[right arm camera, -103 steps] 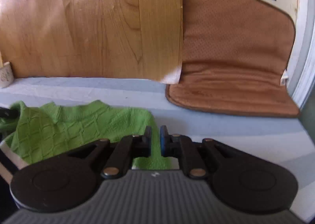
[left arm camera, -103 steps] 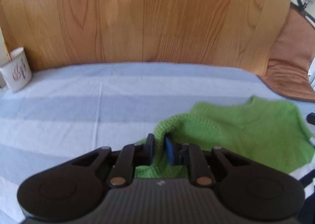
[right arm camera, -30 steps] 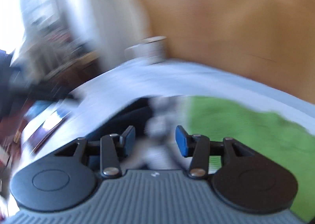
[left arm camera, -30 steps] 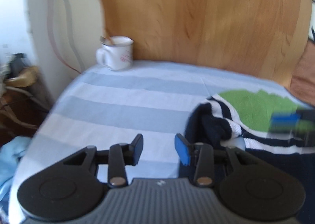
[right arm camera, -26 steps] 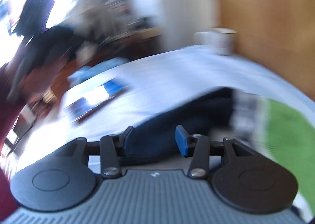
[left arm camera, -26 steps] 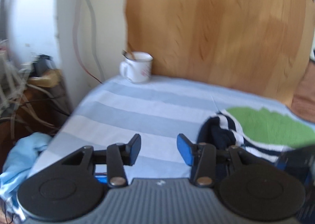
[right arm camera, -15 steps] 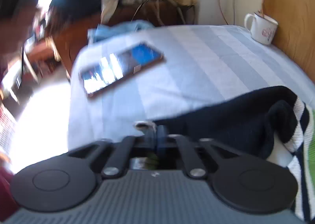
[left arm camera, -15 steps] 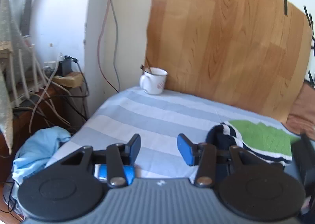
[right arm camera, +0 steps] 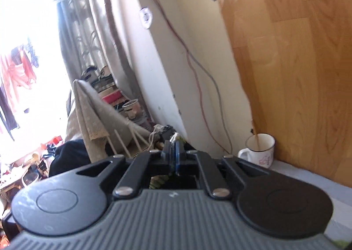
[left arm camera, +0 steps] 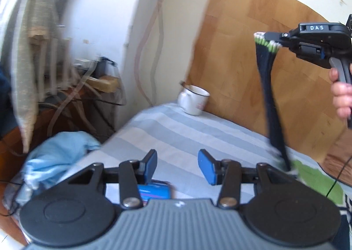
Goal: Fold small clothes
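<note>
On striped bedsheet [left arm camera: 176, 131] | mug [left arm camera: 194, 100] against wood panel [left arm camera: 253, 63]

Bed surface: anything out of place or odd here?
Yes. A phone lies on the bed just under the left hand-held gripper, in the folding area. A mug sits on the bed's far corner against the wood panel. A blue cloth lies bunched beside the bed.
</note>
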